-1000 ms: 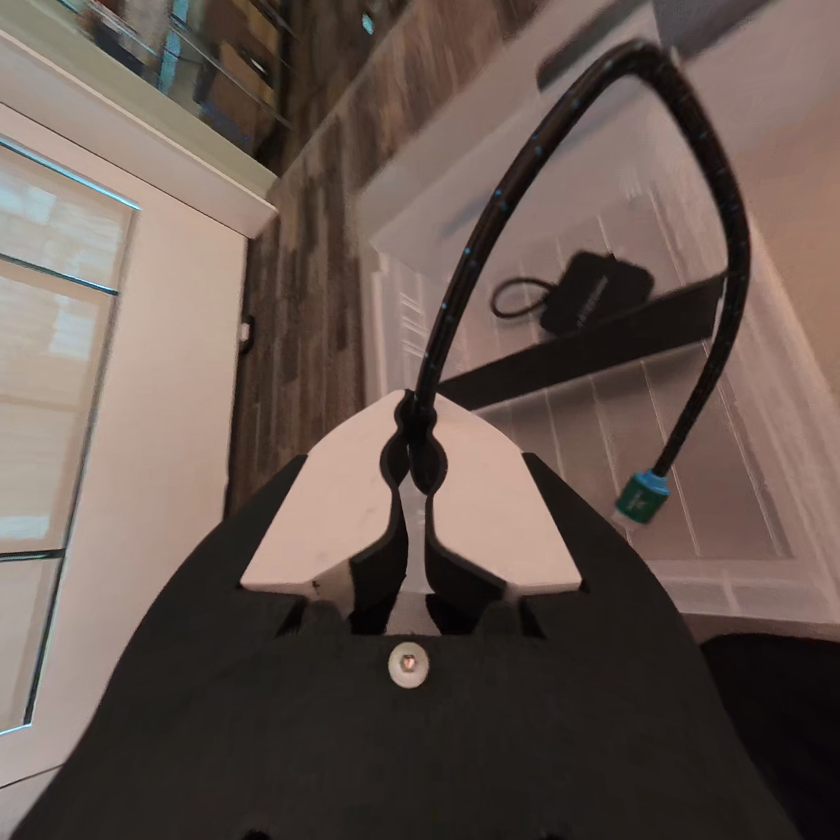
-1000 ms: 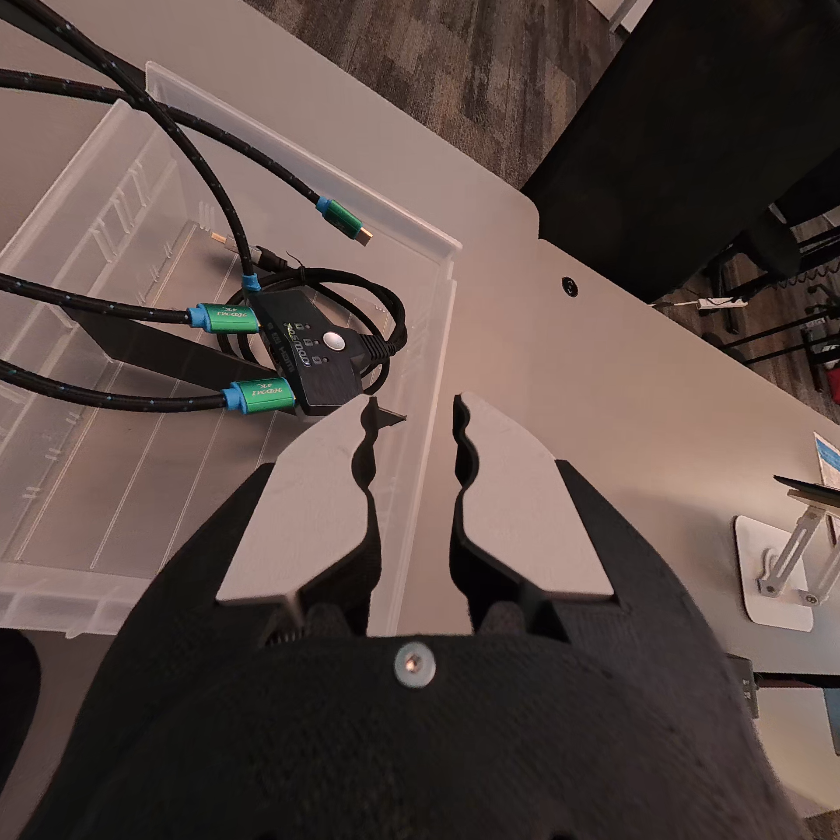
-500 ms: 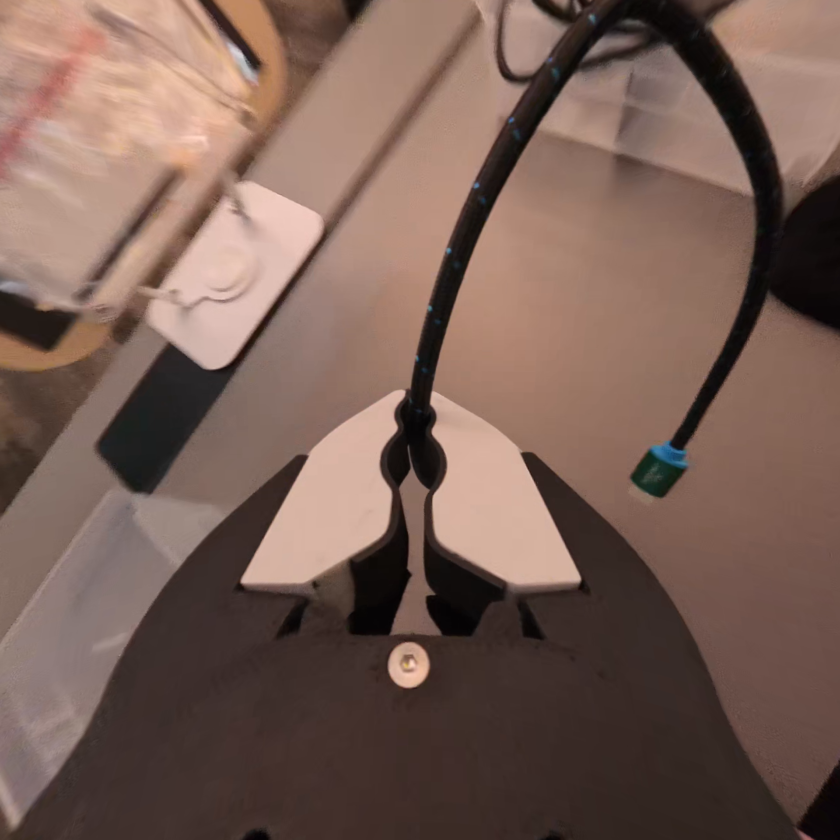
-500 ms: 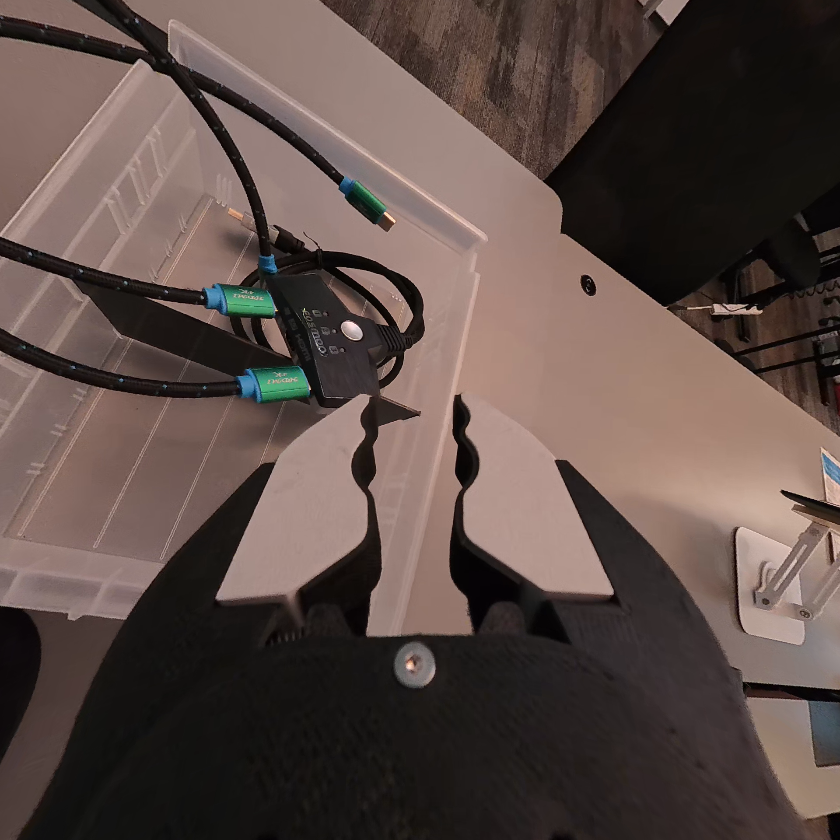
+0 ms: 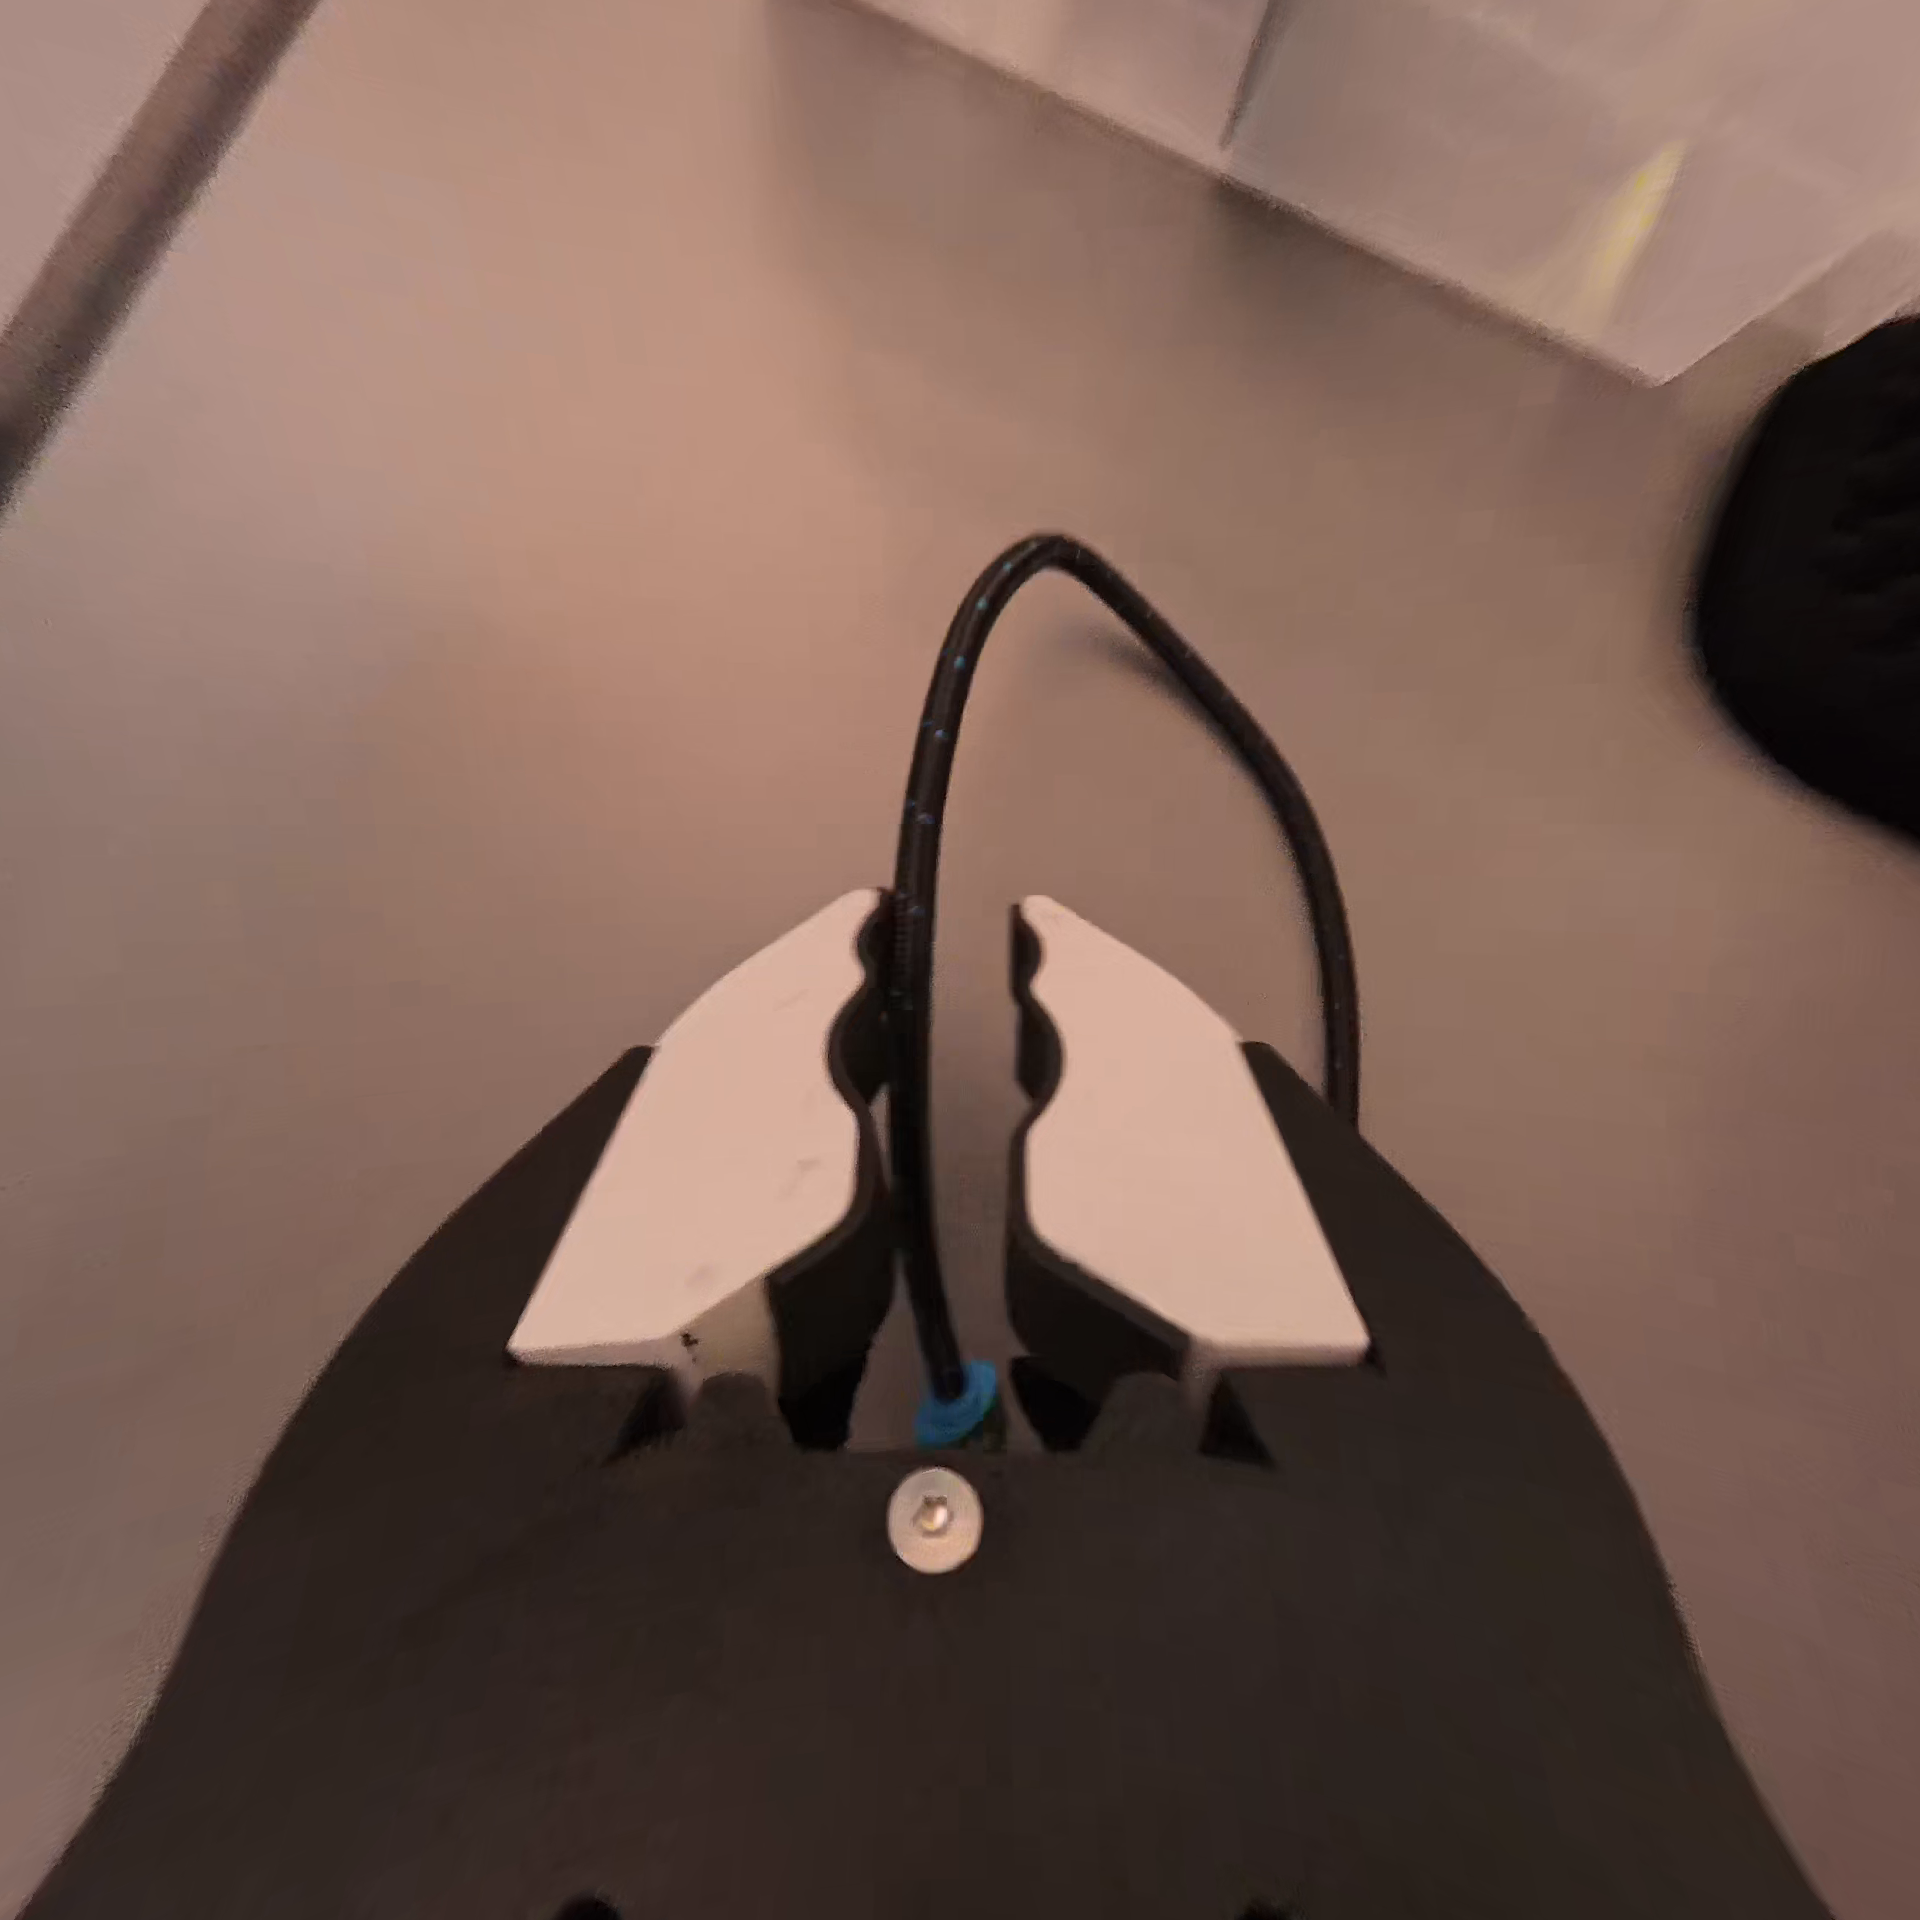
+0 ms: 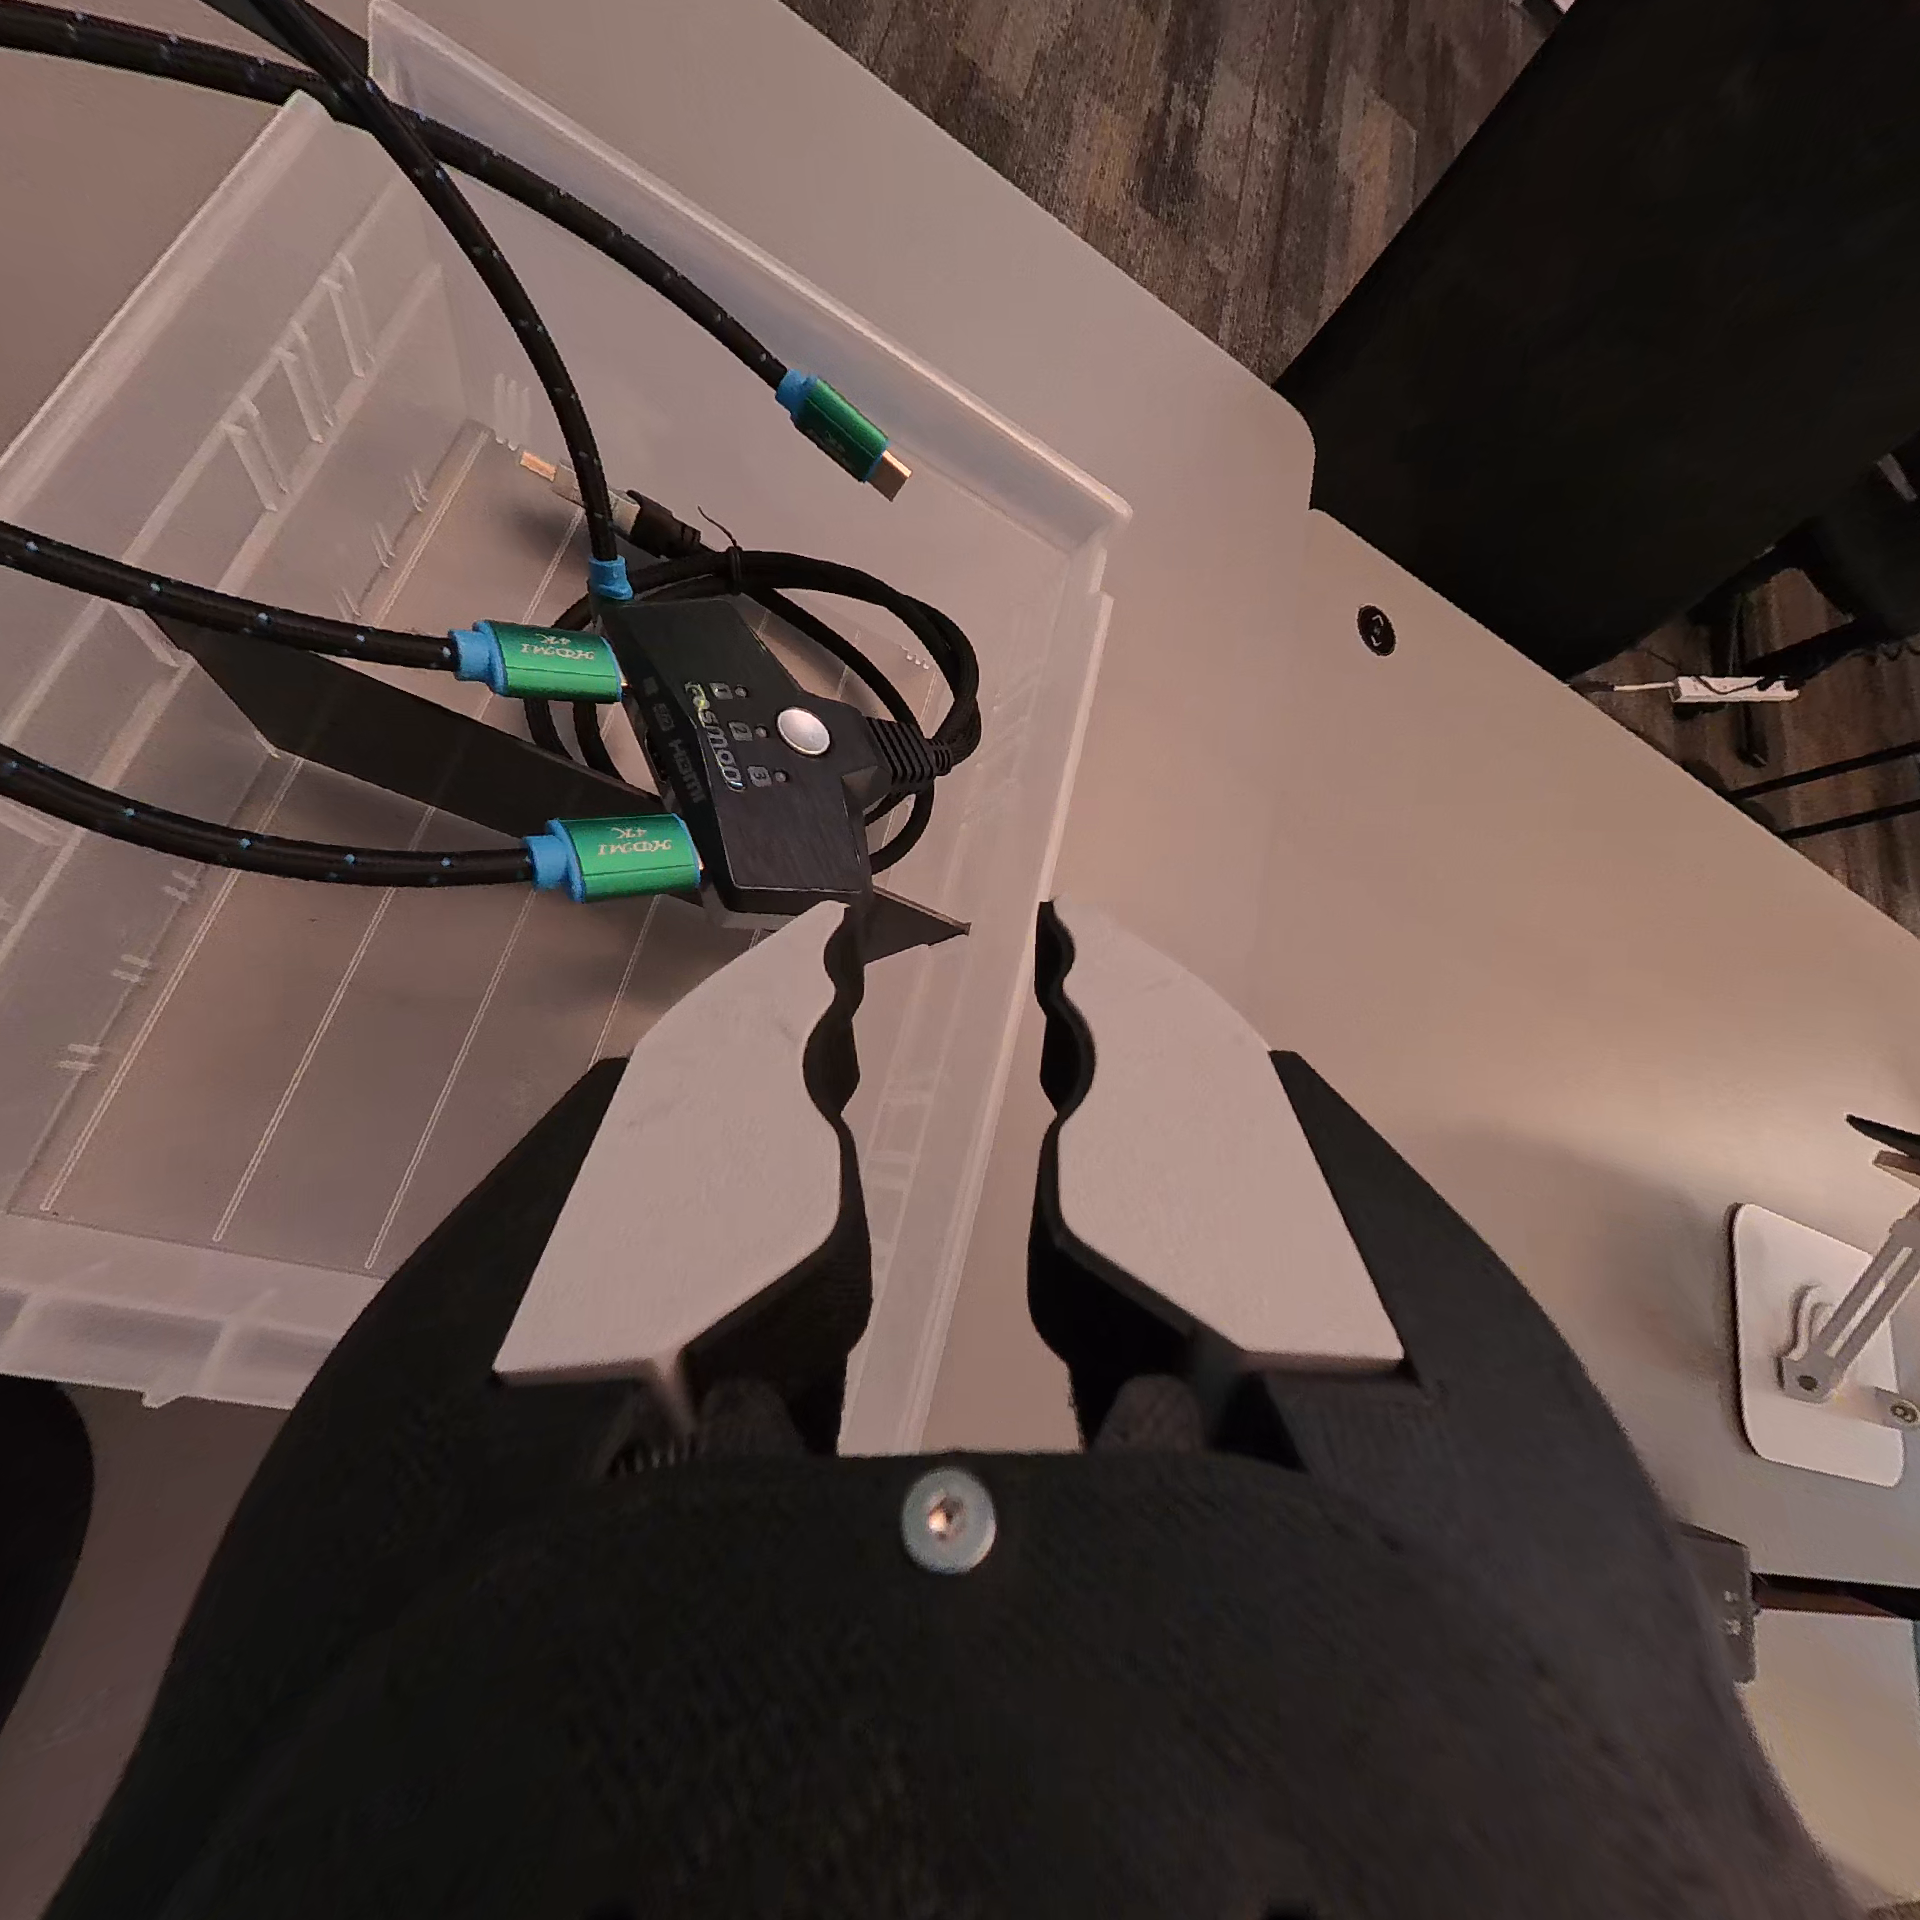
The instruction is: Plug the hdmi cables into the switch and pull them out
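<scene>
In the right wrist view a black HDMI switch [image 6: 748, 758] lies in a clear plastic bin [image 6: 1081, 582]. Two green plugs [image 6: 551, 660] [image 6: 613, 857] sit in its left side, and a third cable with a blue collar [image 6: 608, 577] enters its far end. A loose green plug [image 6: 842, 436] hangs over the bin's far rim. My right gripper [image 6: 940, 914] is open and empty, just above the bin's right wall, near the switch. My left gripper [image 5: 948, 904] is open over the bare table. A black braided cable [image 5: 920, 790] runs loosely between its fingers, its blue collar [image 5: 951, 1408] at the jaw base.
The table [image 6: 1455, 935] ends at its far edge before a dark chair [image 6: 1610, 260]. A white stand base [image 6: 1818, 1351] sits at the right. A round cable hole [image 6: 1377, 629] is beyond the bin. In the left wrist view a bin corner [image 5: 1558, 156] and a dark blurred shape [image 5: 1829, 603] show.
My left gripper has opened and let go of the cable, which has slid down between the fingers. That view has swung down to the table. My right gripper stays open and has shifted slightly.
</scene>
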`<state>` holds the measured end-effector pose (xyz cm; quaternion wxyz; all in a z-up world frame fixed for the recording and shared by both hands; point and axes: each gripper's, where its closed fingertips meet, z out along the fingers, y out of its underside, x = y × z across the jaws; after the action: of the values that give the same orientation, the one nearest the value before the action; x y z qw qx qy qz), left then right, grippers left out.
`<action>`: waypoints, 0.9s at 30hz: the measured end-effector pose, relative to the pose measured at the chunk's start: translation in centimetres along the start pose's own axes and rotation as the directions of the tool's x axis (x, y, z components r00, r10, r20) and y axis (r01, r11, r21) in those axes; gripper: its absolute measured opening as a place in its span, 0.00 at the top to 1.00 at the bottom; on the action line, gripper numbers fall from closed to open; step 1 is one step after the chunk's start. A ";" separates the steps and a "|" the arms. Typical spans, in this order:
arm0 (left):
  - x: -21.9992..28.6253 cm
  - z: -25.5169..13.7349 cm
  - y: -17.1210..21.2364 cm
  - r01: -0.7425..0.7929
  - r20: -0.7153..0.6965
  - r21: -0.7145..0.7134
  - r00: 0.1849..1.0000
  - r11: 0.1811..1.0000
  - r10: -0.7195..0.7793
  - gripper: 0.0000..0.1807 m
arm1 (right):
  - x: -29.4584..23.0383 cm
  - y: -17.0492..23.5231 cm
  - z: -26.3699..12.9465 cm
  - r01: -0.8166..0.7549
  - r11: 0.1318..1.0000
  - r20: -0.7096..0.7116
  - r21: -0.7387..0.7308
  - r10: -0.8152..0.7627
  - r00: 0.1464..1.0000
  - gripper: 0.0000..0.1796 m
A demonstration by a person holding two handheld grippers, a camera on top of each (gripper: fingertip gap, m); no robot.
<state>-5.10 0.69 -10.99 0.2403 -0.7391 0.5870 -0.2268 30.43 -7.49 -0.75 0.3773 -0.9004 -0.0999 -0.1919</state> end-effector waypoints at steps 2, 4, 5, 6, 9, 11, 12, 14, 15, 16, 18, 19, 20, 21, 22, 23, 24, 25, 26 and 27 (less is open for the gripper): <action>0.1 -1.0 -0.5 0.036 -0.041 0.023 0.999 0.999 -0.035 0.76 | 0.1 0.1 -0.1 -0.005 1.000 0.000 0.004 0.005 1.000 0.82; -1.0 -4.0 -1.2 0.054 -0.002 0.063 0.999 0.997 -0.054 0.70 | 0.2 0.2 -0.2 -0.009 1.000 0.001 0.011 0.009 1.000 0.82; -1.8 -6.3 -1.5 0.054 0.043 0.102 0.997 0.993 -0.059 0.70 | 0.3 0.2 -0.3 -0.012 1.000 0.002 0.016 0.012 1.000 0.82; -3.0 -9.1 -1.8 0.047 0.111 0.154 0.992 0.987 -0.065 0.70 | 0.3 0.2 -0.3 -0.016 1.000 0.003 0.021 0.015 1.000 0.82; -9.1 -19.3 0.1 -0.008 0.419 0.256 0.902 0.967 -0.104 0.74 | 0.6 0.4 -0.4 -0.034 0.999 0.004 0.034 0.033 0.999 0.82; -13.8 -25.0 2.8 -0.065 0.559 0.229 0.826 0.971 -0.077 0.76 | 0.6 0.3 -0.2 -0.036 0.998 0.010 0.044 0.035 0.999 0.82; -16.1 -26.7 4.4 -0.060 0.587 0.182 0.807 0.981 -0.059 0.78 | 0.5 0.3 -0.1 -0.029 0.998 0.016 0.048 0.028 0.999 0.82; -20.1 -27.7 8.1 0.001 0.562 0.039 0.827 0.999 -0.023 0.80 | 0.3 0.3 0.1 -0.023 0.999 0.027 0.041 0.022 0.999 0.82; -21.4 -27.3 10.2 0.026 0.528 -0.049 0.849 0.998 0.004 0.82 | 0.4 0.3 0.3 -0.020 0.999 0.024 0.036 0.019 1.000 0.82; -22.4 -26.6 12.5 0.041 0.495 -0.133 0.868 0.990 0.030 0.83 | 0.4 0.3 0.4 -0.019 0.999 0.021 0.031 0.018 1.000 0.82; -23.5 -24.8 16.8 0.014 0.434 -0.303 0.892 0.953 0.125 0.87 | 0.4 0.4 0.4 -0.016 1.000 0.017 0.021 0.016 1.000 0.82; -24.0 -24.0 19.0 -0.006 0.415 -0.397 0.891 0.918 0.185 0.87 | 0.4 0.5 0.4 -0.012 1.000 0.012 0.014 0.011 1.000 0.82; -24.7 -23.4 21.1 -0.020 0.398 -0.488 0.884 0.873 0.243 0.88 | 0.5 0.6 0.3 -0.008 1.000 0.007 0.008 0.008 1.000 0.82; -25.4 -22.9 23.0 -0.033 0.376 -0.565 0.879 0.824 0.293 0.88 | 0.5 0.7 0.3 -0.007 1.000 0.003 0.004 0.007 1.000 0.82; -26.2 -22.5 24.5 -0.044 0.361 -0.622 0.870 0.782 0.336 0.88 | 0.5 0.8 0.2 -0.006 1.000 -0.001 -0.001 0.006 1.000 0.82; -27.0 -22.1 25.3 -0.055 0.358 -0.650 0.857 0.758 0.369 0.89 | 0.6 1.0 0.1 -0.005 1.000 -0.007 -0.007 0.005 1.000 0.82; -27.6 -21.6 25.7 -0.068 0.354 -0.652 0.854 0.755 0.382 0.90 | 0.7 1.1 0.0 -0.005 1.000 -0.013 -0.013 0.005 1.000 0.82; -27.9 -21.1 25.8 -0.081 0.350 -0.637 0.856 0.767 0.381 0.90 | 0.8 1.2 -0.1 -0.004 1.000 -0.019 -0.018 0.004 1.000 0.82; -28.3 -20.7 25.7 -0.091 0.351 -0.619 0.856 0.780 0.378 0.91 | 0.9 1.3 -0.2 -0.003 1.000 -0.025 -0.023 0.002 1.000 0.82; -28.6 -20.4 25.5 -0.100 0.351 -0.604 0.858 0.791 0.376 0.91 | 0.9 1.4 -0.2 -0.002 1.000 -0.031 -0.030 0.001 1.000 0.82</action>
<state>-43.03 21.87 -12.45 0.1677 -0.7256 0.6455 0.1694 31.69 -8.55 -1.13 0.3654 -0.9030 -0.0906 -0.2072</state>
